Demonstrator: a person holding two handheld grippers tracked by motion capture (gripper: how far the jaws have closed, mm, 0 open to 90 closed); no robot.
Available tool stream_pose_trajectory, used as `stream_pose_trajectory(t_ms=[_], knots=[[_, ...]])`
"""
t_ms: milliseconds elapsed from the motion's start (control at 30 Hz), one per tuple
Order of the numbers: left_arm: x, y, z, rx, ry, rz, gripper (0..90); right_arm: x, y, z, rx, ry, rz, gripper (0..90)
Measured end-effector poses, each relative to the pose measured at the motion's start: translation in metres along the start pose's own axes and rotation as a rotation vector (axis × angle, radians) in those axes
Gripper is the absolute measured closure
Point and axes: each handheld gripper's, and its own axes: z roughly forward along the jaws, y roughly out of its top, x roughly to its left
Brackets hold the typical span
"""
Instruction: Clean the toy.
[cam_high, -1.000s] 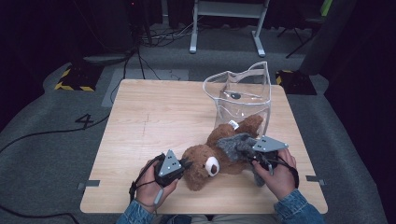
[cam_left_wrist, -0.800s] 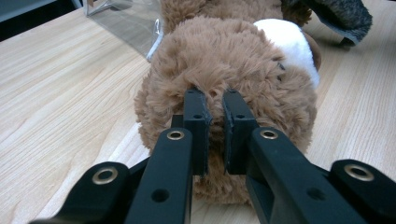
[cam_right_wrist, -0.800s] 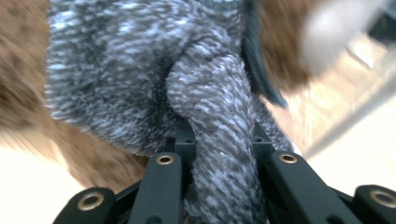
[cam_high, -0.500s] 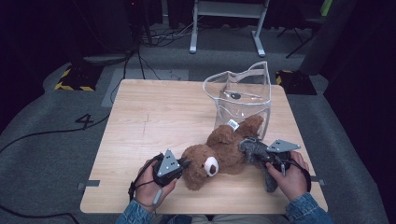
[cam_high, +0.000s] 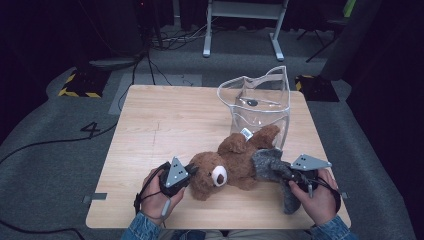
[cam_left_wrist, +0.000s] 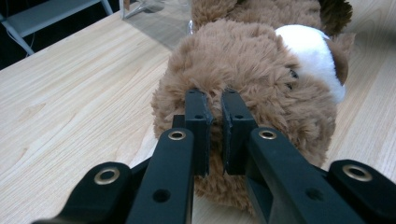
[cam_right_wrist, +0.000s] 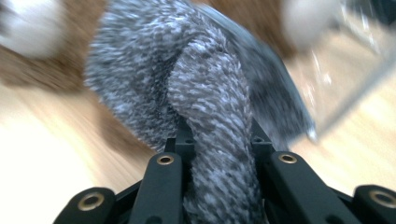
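Observation:
A brown teddy bear (cam_high: 232, 165) lies on its side on the wooden table (cam_high: 165, 120), head toward the left. My left gripper (cam_high: 191, 171) is shut on the fur of the bear's head (cam_left_wrist: 252, 60), its fingertips (cam_left_wrist: 198, 105) sunk into the plush. A grey knitted garment (cam_high: 265, 167) stretches from the bear's lower body toward the right. My right gripper (cam_high: 286, 174) is shut on it, and the wool (cam_right_wrist: 205, 84) bunches thickly between the jaws. The right gripper view is blurred.
A clear plastic bag (cam_high: 260, 105) stands open just behind the bear, near the table's back right. The table's left half is bare wood. Beyond the table are the dark floor, cables and a white frame (cam_high: 240, 20).
My right gripper has moved to the right with the grey garment, drawing it out from the bear. The left gripper has stayed on the bear's head.

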Motion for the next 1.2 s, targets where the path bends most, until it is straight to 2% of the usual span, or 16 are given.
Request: stream_pose_trajectory(t_ms=[33, 133, 233, 300, 367, 467, 533, 567, 667, 833, 1033, 1133, 1200], knots=[[-0.001, 0.000, 0.000, 0.000, -0.001, 0.000, 83.2, 0.005, 0.005, -0.002, -0.026, 0.006, -0.037, 73.8], [-0.002, -0.001, 0.001, 0.004, 0.002, 0.010, 83.2, 0.028, 0.021, -0.002, -0.096, 0.055, -0.084, 73.2], [-0.003, -0.002, 0.002, 0.013, 0.008, 0.023, 83.3, 0.051, 0.034, 0.009, -0.136, 0.106, -0.126, 73.2], [-0.003, -0.002, 0.002, 0.014, 0.007, 0.029, 83.3, 0.060, 0.039, 0.020, -0.131, 0.135, -0.136, 73.2], [-0.003, -0.003, 0.002, 0.009, 0.006, 0.022, 83.3, 0.068, 0.041, 0.033, -0.111, 0.155, -0.161, 73.2], [-0.002, -0.003, 0.003, 0.009, 0.001, 0.019, 83.3, 0.075, 0.040, 0.054, -0.068, 0.175, -0.173, 73.3], [-0.002, -0.004, 0.002, 0.014, 0.001, 0.027, 83.3, 0.075, 0.036, 0.065, -0.023, 0.172, -0.159, 73.3], [-0.002, -0.004, 0.003, 0.008, 0.001, 0.018, 83.3, 0.073, 0.034, 0.069, -0.007, 0.169, -0.154, 73.5], [-0.002, -0.003, 0.003, 0.005, -0.007, 0.017, 83.3, 0.066, 0.027, 0.072, 0.022, 0.183, -0.153, 74.0], [-0.002, -0.003, 0.003, 0.005, -0.003, 0.016, 83.3, 0.059, 0.015, 0.069, 0.087, 0.165, -0.163, 74.1], [-0.002, -0.004, 0.003, 0.000, -0.013, 0.006, 83.2, 0.047, -0.002, 0.064, 0.109, 0.168, -0.126, 74.0], [-0.001, -0.004, 0.003, 0.001, -0.012, 0.003, 83.2, 0.041, -0.007, 0.057, 0.141, 0.155, -0.112, 74.1], [-0.001, -0.004, 0.003, 0.002, -0.010, 0.006, 83.2, 0.037, -0.010, 0.050, 0.180, 0.123, -0.114, 74.2]])
